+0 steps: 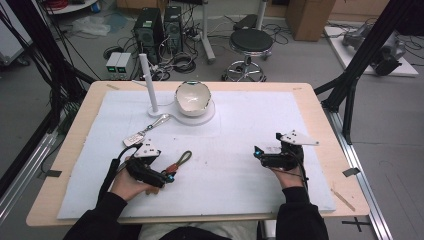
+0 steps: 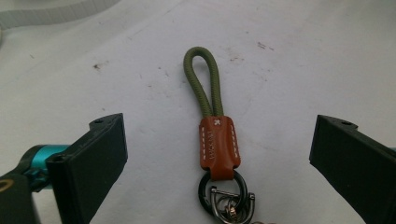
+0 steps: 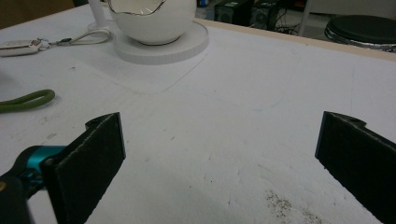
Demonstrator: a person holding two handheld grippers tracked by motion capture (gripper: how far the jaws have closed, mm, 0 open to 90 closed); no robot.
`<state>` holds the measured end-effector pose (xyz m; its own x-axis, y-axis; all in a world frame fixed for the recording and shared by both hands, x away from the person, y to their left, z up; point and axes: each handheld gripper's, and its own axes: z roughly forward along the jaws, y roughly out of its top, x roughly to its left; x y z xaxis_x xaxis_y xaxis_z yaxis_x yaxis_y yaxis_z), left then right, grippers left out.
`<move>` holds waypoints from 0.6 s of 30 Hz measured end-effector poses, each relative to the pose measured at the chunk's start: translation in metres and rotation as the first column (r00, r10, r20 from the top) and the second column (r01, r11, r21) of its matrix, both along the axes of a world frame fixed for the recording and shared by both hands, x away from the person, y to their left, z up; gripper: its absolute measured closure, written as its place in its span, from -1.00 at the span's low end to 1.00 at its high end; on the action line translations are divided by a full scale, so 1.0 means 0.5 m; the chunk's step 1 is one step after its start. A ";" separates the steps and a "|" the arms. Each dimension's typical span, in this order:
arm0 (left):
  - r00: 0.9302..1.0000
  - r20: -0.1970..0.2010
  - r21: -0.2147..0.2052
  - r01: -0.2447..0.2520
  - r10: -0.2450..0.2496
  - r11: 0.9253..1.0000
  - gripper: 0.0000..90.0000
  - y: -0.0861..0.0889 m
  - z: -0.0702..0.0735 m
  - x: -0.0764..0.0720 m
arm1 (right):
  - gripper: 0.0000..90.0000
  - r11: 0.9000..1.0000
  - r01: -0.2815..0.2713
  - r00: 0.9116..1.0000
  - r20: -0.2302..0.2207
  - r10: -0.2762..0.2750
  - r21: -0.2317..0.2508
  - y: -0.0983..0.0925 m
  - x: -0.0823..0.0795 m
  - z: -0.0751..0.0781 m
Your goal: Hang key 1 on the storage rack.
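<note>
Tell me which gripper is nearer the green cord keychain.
Left. The left gripper is right at the green cord keychain, which lies between its open jaws. The right gripper sits far across the white mat, open over bare surface.

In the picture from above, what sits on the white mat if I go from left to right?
Left gripper → green keyring strap → white bowl → right gripper. The car key and the white post lie above the left gripper, so I leave them out of the order.
</note>
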<state>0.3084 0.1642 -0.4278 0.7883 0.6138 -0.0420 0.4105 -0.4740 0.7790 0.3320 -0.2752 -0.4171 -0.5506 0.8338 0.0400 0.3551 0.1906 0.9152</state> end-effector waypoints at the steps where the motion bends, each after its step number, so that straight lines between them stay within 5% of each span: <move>1: 1.000 0.000 0.000 0.000 0.000 1.000 -0.90 0.000 0.000 0.000 | -0.99 1.000 0.000 1.000 0.000 0.000 0.000 0.000 0.000 0.000; 18: 1.000 0.001 0.080 -0.024 0.024 0.996 -0.46 -0.027 -0.020 0.003 | -0.99 1.000 0.014 1.000 0.016 -0.014 -0.003 -0.003 -0.003 0.002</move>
